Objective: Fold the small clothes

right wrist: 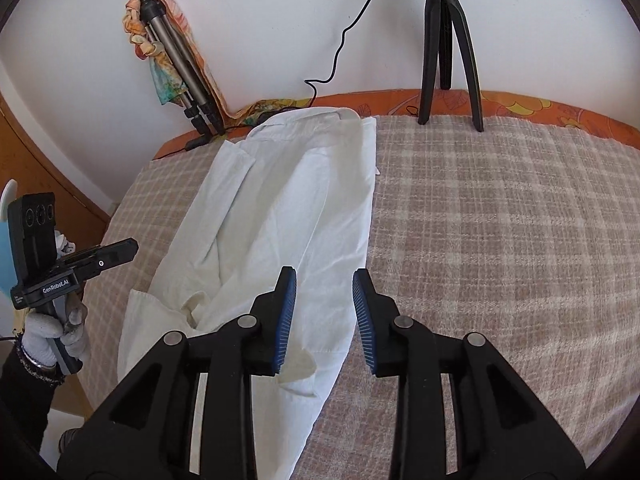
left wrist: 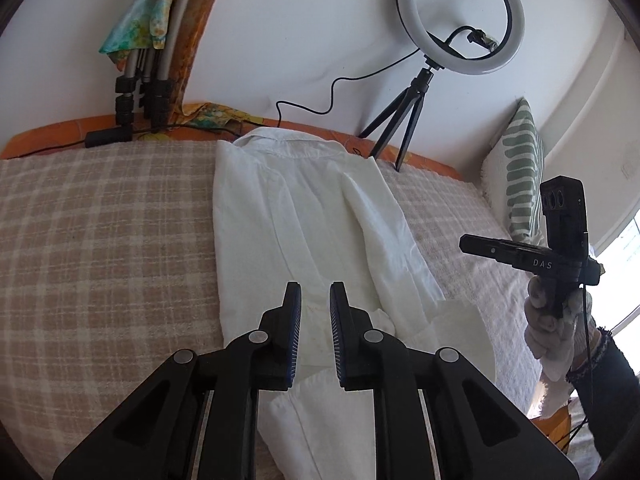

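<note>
A bed covered by a beige checked blanket (left wrist: 100,220) fills most of both views, with an orange patterned sheet (right wrist: 540,110) showing along its far edge against the white wall. On the blanket lies a white shirt (left wrist: 304,220), collar toward the far edge, its sides folded inward into a long narrow strip that runs toward the near side; a loose cuffed sleeve end bunches at its near right in the left wrist view. A ring light (left wrist: 460,16) on a black tripod (right wrist: 448,48) stands at the far edge, right of the collar, and a folded silver tripod wrapped in a colourful scarf (right wrist: 176,64) leans on the wall to the far left. A green-striped pillow (left wrist: 520,168) sits far right. The left gripper (left wrist: 315,332) hangs over the shirt's near part, jaws slightly apart and pinching nothing. The right gripper (right wrist: 324,320) hovers at the shirt's right edge, jaws spread wider, empty. Each is held by a white-gloved hand (left wrist: 556,332).
</note>
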Demonstrator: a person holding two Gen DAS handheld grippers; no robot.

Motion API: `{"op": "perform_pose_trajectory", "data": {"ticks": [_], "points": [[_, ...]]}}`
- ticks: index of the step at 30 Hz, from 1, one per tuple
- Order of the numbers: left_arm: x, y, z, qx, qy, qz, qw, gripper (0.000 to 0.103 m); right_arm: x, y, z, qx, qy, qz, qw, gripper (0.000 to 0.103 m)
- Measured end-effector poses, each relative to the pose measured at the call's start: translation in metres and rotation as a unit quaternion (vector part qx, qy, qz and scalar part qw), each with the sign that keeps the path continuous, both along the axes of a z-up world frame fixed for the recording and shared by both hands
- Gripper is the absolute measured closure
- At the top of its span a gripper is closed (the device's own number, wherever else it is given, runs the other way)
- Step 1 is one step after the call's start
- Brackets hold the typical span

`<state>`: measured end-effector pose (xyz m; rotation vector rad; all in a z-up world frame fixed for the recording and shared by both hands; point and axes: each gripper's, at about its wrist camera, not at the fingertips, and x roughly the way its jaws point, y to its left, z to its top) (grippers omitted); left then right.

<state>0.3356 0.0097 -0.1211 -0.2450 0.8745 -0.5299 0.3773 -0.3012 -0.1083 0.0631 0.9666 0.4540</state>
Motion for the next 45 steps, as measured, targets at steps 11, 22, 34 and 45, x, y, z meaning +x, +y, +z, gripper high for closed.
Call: {"op": "perform_pose_trajectory", "data": {"ticks": [11, 22, 34, 45], "points": [[0.082, 0.008, -0.033, 0.009, 0.028, 0.023, 0.9993, 0.09, 0.097, 0.01, -0.029, 0.031, 0.015, -0.015, 0.999, 0.068], [0.108, 0.012, -0.049, 0.043, 0.009, 0.033, 0.9985, 0.085, 0.13, 0.017, -0.048, -0.023, 0.004, -0.039, 0.999, 0.101], [0.144, 0.03, -0.042, -0.106, 0.04, 0.039, 0.9928, 0.054, 0.153, 0.008, -0.036, 0.091, 0.015, -0.03, 0.995, 0.041], [0.162, 0.012, -0.057, -0.067, 0.061, 0.056, 0.9943, 0.1, 0.17, 0.008, -0.061, 0.075, 0.039, -0.032, 0.996, 0.101]]}}
